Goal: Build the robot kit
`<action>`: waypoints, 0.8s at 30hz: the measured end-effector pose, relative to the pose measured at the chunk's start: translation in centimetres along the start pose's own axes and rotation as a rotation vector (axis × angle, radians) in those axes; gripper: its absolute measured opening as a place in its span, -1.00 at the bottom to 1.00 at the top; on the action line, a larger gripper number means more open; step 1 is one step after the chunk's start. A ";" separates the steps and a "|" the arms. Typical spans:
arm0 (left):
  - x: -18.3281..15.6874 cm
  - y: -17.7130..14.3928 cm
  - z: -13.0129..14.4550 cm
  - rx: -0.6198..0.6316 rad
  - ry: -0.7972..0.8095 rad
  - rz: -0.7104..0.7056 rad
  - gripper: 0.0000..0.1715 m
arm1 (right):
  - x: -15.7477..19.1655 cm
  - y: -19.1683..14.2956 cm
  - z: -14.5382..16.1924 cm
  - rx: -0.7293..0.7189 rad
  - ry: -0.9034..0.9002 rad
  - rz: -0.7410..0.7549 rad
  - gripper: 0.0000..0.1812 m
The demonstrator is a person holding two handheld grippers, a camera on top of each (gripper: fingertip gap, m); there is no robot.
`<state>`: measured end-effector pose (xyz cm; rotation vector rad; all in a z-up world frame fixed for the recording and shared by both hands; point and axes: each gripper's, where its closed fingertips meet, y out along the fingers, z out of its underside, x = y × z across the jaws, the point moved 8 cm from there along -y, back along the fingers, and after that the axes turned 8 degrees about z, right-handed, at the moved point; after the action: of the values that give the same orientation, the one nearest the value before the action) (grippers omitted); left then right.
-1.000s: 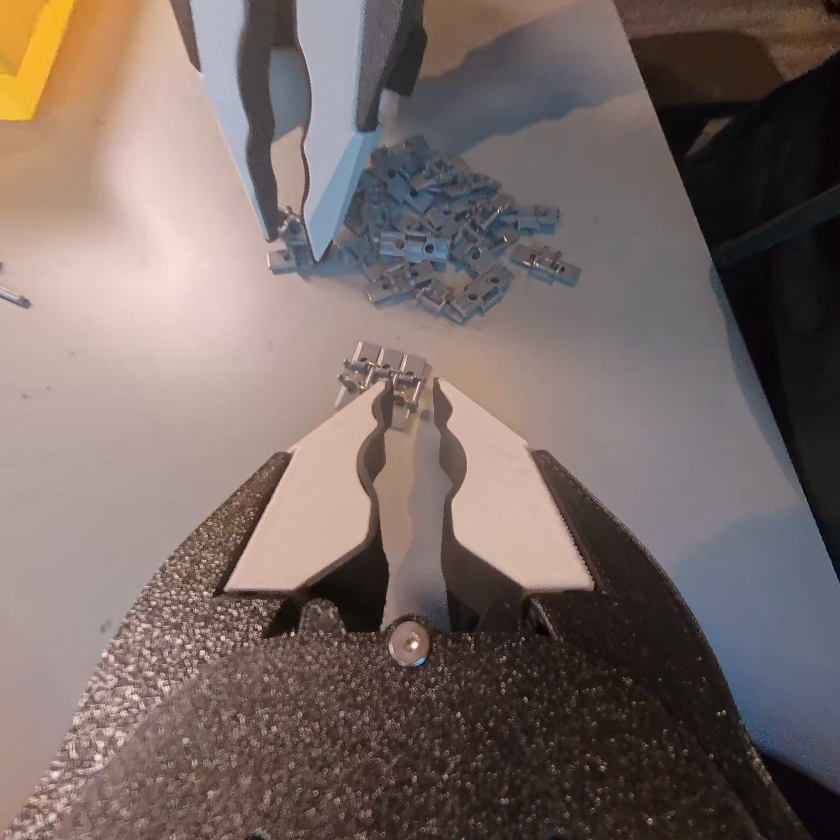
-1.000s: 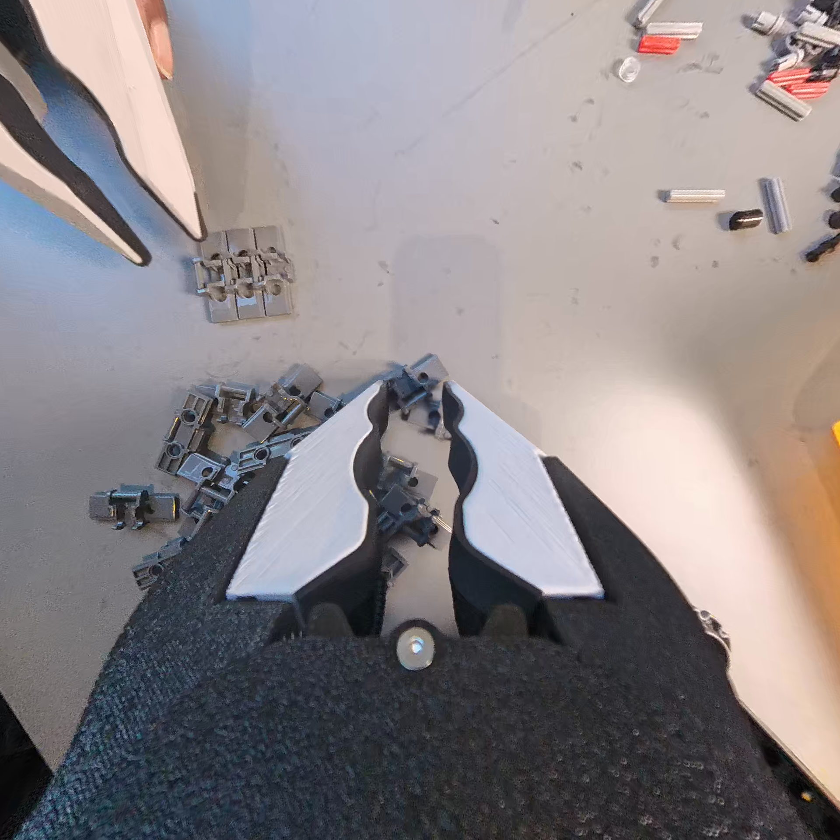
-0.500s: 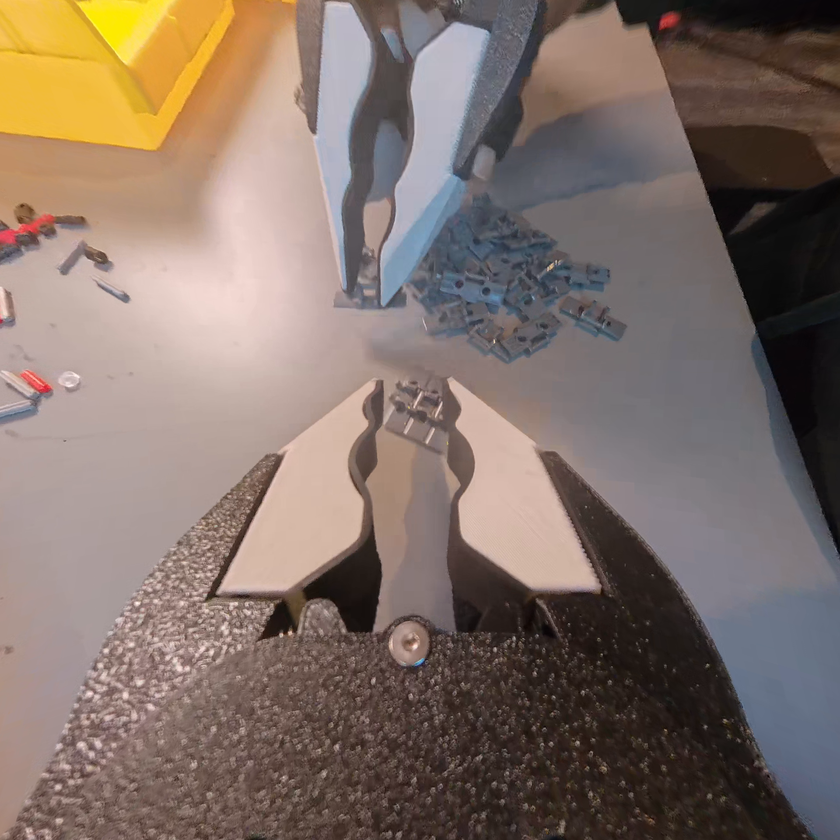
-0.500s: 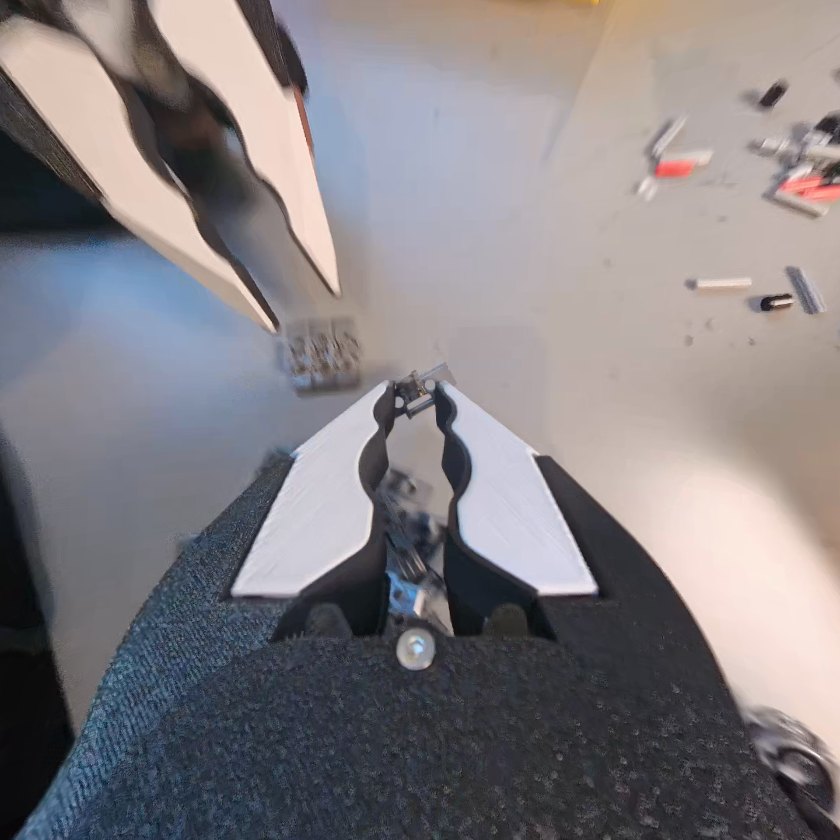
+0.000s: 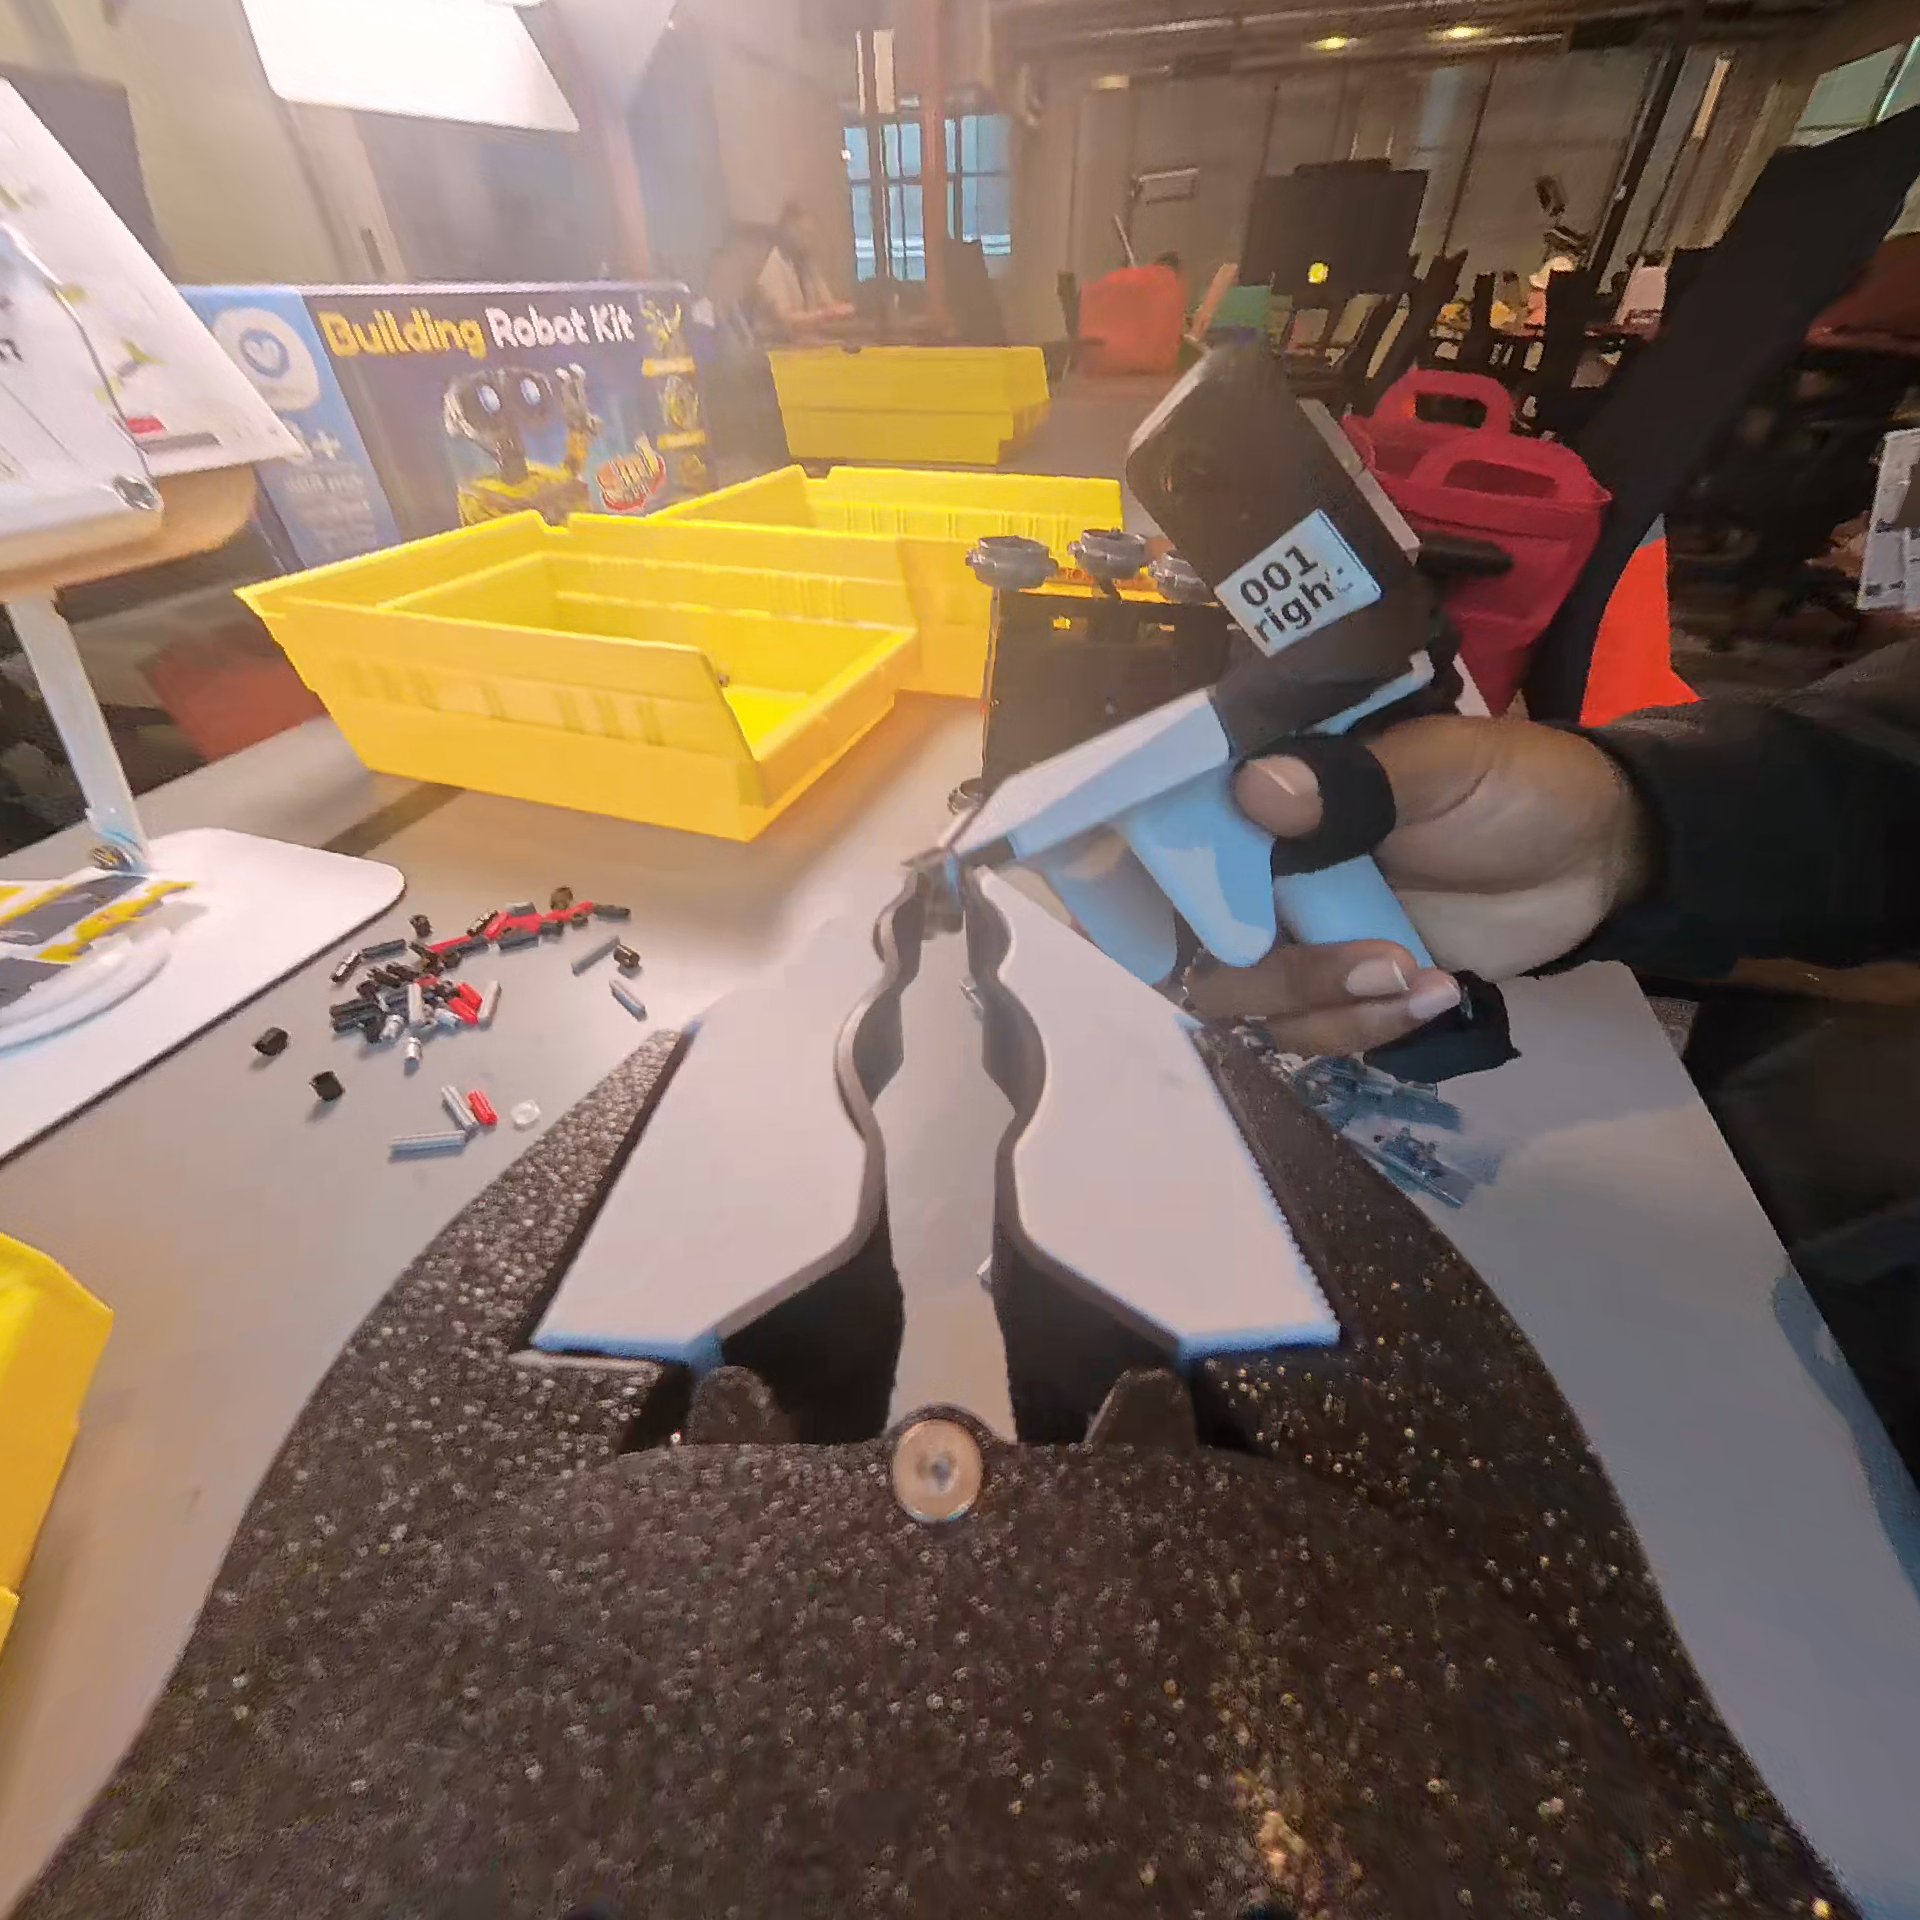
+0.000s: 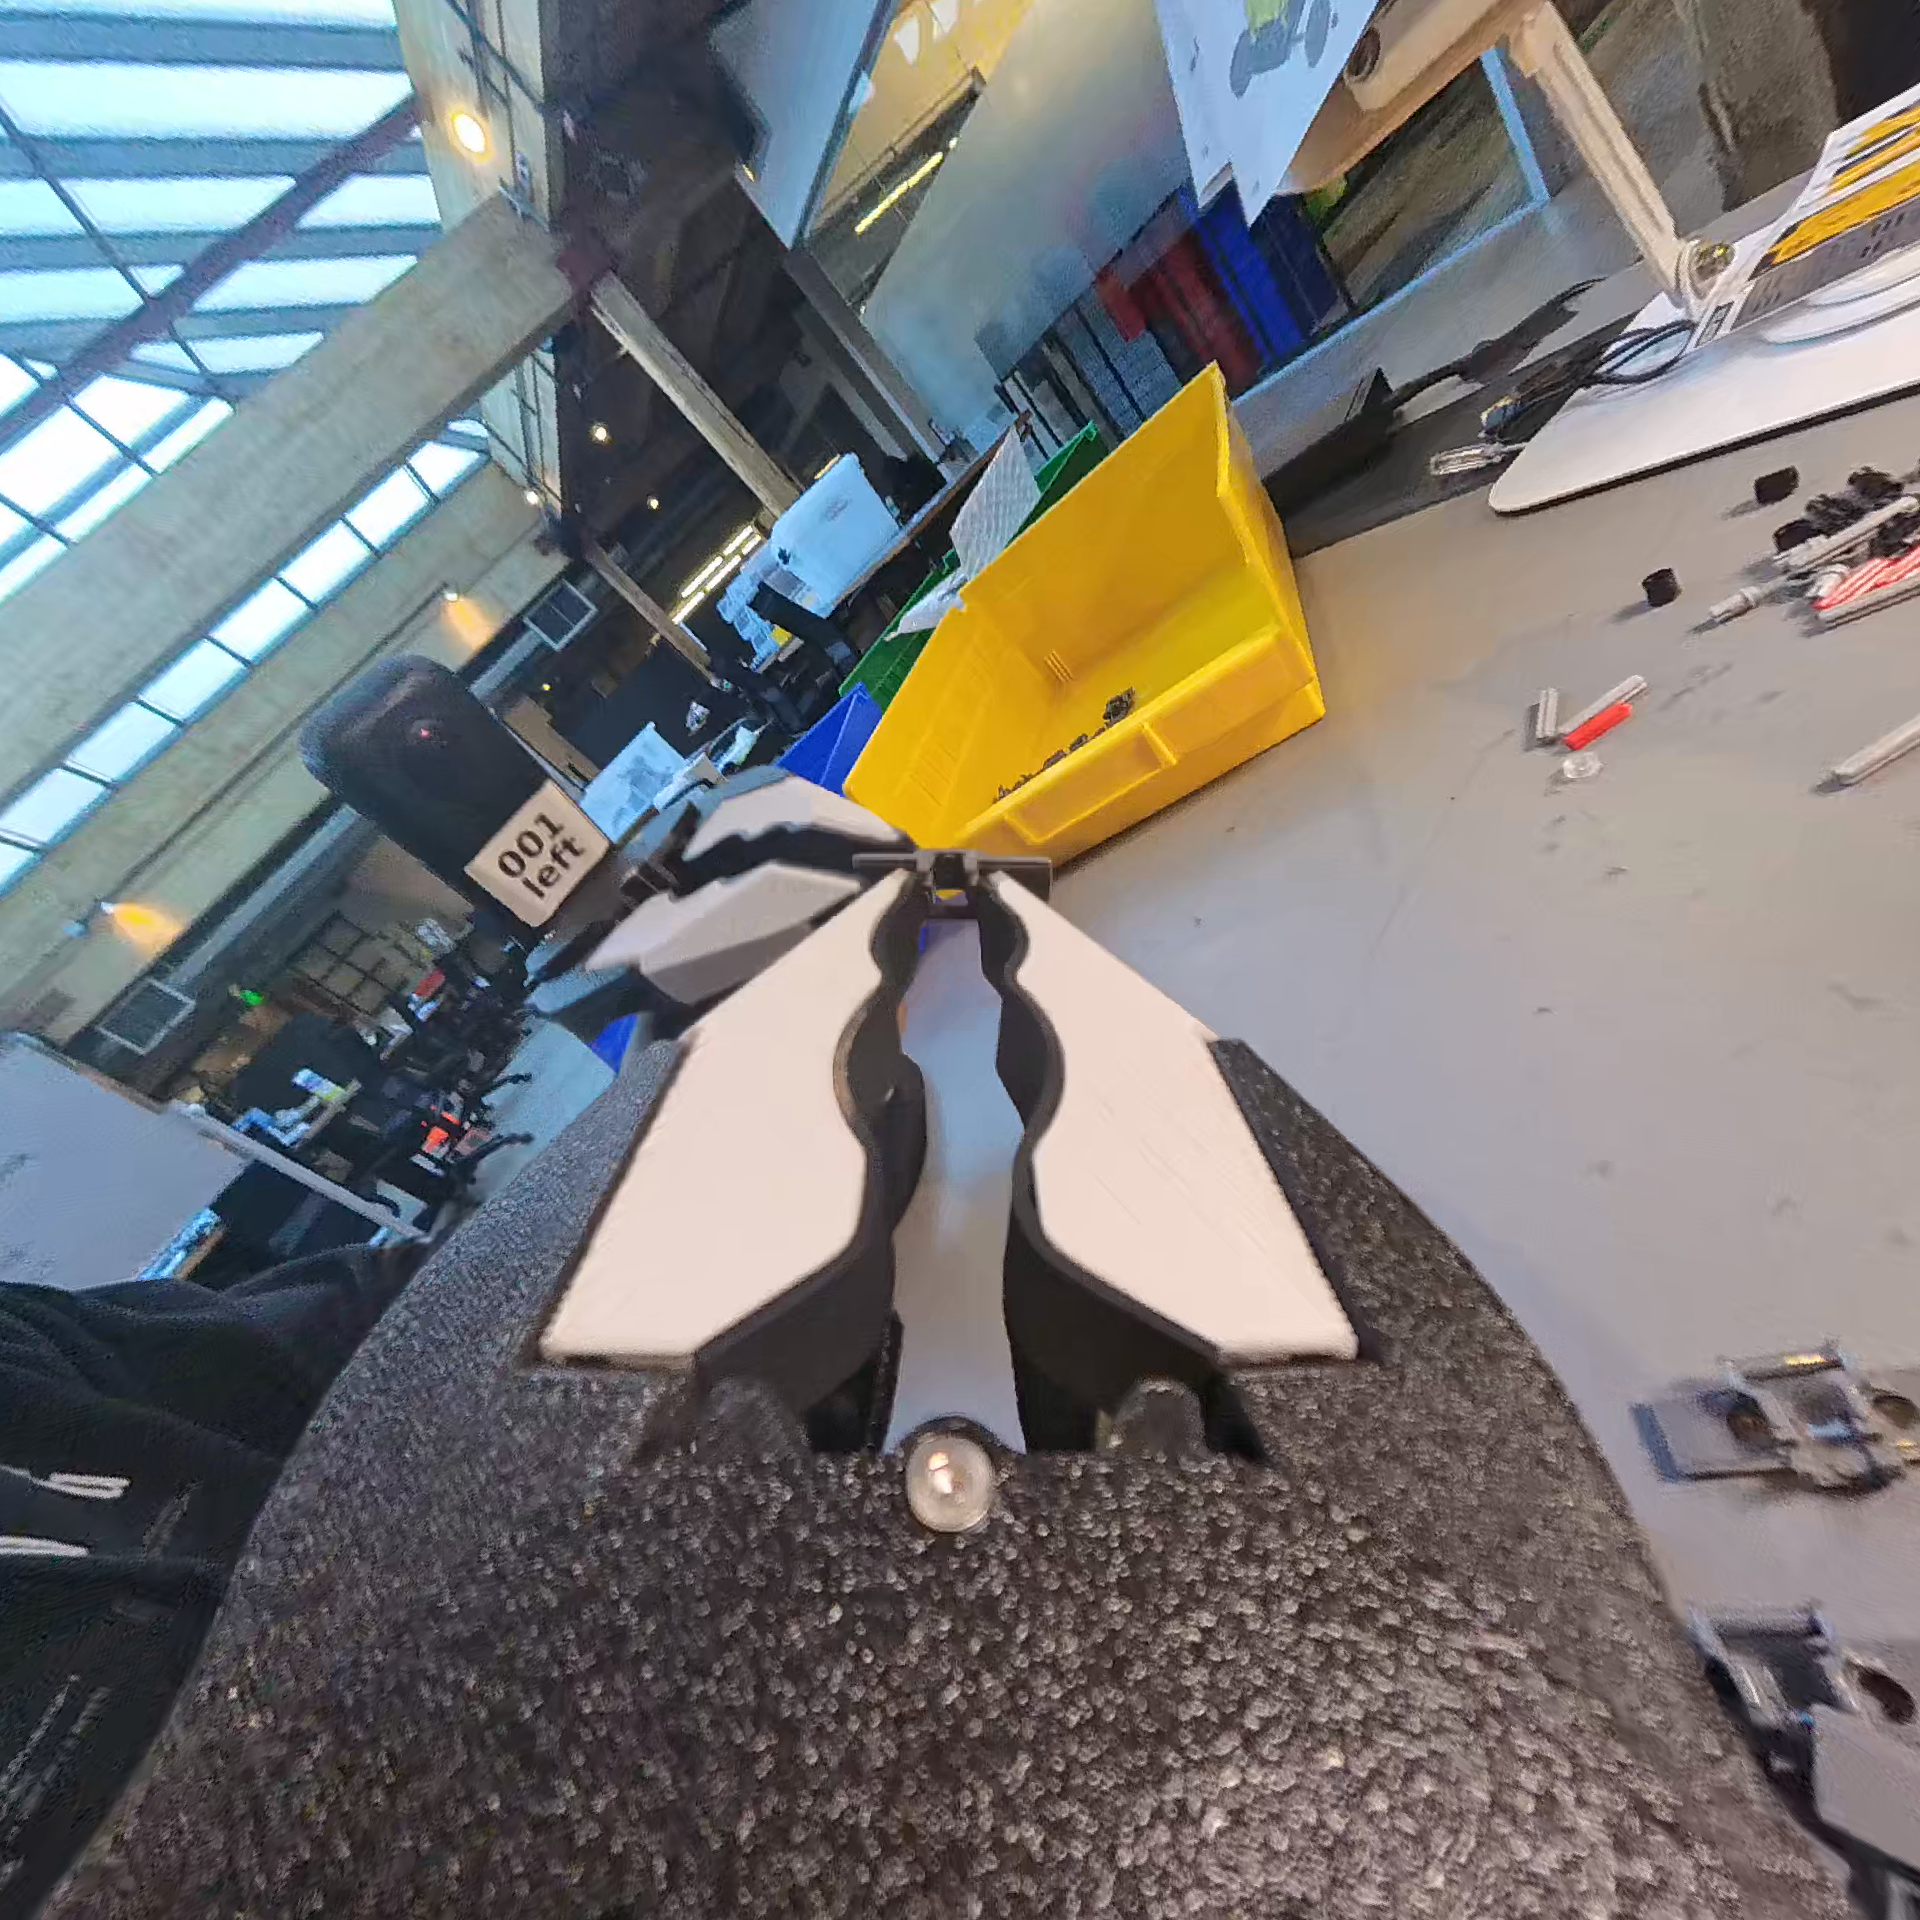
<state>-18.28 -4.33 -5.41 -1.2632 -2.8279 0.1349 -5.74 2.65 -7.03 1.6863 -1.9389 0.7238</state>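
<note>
My left gripper (image 5: 940,902) is raised above the grey table (image 5: 727,935) and shut on a short chain of grey links (image 5: 938,920), seen edge-on between its tips. My right gripper (image 6: 951,891) is shut on a single grey link (image 6: 951,865), also edge-on. The two grippers meet tip to tip in the air. The right gripper (image 5: 948,854) comes in from the right in a person's hand (image 5: 1455,831). The left gripper (image 6: 896,852) comes in from the left in the right wrist view. Whether the link touches the chain is hidden.
A pile of loose grey links (image 5: 1371,1091) lies on the table below the hand and shows at lower right (image 6: 1787,1423). Yellow bins (image 5: 582,665) (image 6: 1101,644), a black assembly (image 5: 1081,665), a kit box (image 5: 468,405), scattered small pins (image 5: 436,997) and a white stand base (image 5: 208,914) sit farther back. Both grippers' tips are close together, under 4 cm apart.
Both grippers have lifted off the table and tilted up to level. The left took the chain up, the right took one link from the pile, and their tips have come together.
</note>
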 end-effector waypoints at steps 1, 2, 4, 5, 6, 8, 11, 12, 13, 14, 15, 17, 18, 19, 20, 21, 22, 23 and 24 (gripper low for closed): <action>0.0 0.0 0.0 0.000 -0.003 0.015 -0.95 | 0.0 -0.1 0.2 -0.001 -0.015 0.000 -0.88; -0.1 0.1 0.1 0.010 -0.013 0.043 -0.97 | 0.0 -0.3 0.4 0.008 -0.041 0.004 -0.88; -0.2 0.2 0.3 0.028 -0.018 0.066 -0.98 | -0.1 -0.7 0.6 0.031 -0.099 0.003 -0.89; -0.2 0.3 0.3 0.032 -0.025 0.078 -0.98 | -0.2 -0.9 0.6 0.048 -0.123 -0.006 -0.89; -0.2 0.2 0.3 0.035 -0.037 0.091 -0.99 | -0.3 -1.2 0.7 0.076 -0.159 -0.010 -0.94; -0.1 0.1 0.3 0.031 -0.076 0.130 -1.00 | -0.4 -1.9 0.5 0.126 -0.303 -0.012 -0.91; 0.0 0.2 0.7 0.047 -0.139 0.200 -1.00 | -0.1 -2.8 -0.1 0.208 -0.577 -0.005 -0.79; -0.1 0.4 0.9 0.058 -0.151 0.224 -1.00 | 0.1 -2.9 -0.2 0.233 -0.652 -0.011 -0.78; -0.3 0.6 1.1 0.070 -0.160 0.250 -1.00 | 0.2 -3.0 -0.3 0.250 -0.707 -0.016 -0.79; -0.5 0.9 1.3 0.083 -0.165 0.270 -1.00 | 0.3 -2.9 -0.3 0.272 -0.742 -0.029 -0.79; -0.6 1.1 1.5 0.095 -0.167 0.290 -1.00 | 0.3 -2.8 -0.3 0.309 -0.759 -0.055 -0.80; -0.9 1.5 1.7 0.102 -0.174 0.309 -1.00 | 0.1 -2.6 0.0 0.378 -0.760 -0.111 -0.83; -1.0 1.6 1.7 0.104 -0.181 0.320 -1.00 | 0.0 -2.5 0.0 0.392 -0.747 -0.140 -0.88; -1.1 1.7 1.8 0.106 -0.184 0.318 -1.00 | -0.1 -2.5 0.1 0.408 -0.733 -0.165 -0.91; -1.3 1.8 1.8 0.109 -0.191 0.315 -1.00 | -0.2 -2.6 0.1 0.421 -0.731 -0.185 -0.91; -1.4 1.9 1.8 0.105 -0.204 0.307 -1.00 | -0.3 -2.7 0.0 0.426 -0.736 -0.200 -0.91; -1.5 2.0 1.8 0.098 -0.217 0.294 -1.00 | -0.4 -2.8 -0.1 0.428 -0.737 -0.213 -0.91; -1.8 2.1 1.8 0.094 -0.226 0.279 -1.00 | -0.5 -2.9 -0.1 0.438 -0.722 -0.226 -0.92; -2.0 2.2 1.8 0.093 -0.232 0.262 -1.00 | -0.6 -3.0 -0.2 0.448 -0.704 -0.244 -0.92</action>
<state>-15.47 -4.47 -7.39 -1.6907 -2.7810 0.4440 -2.72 2.85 -7.01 2.6825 -2.0269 0.5329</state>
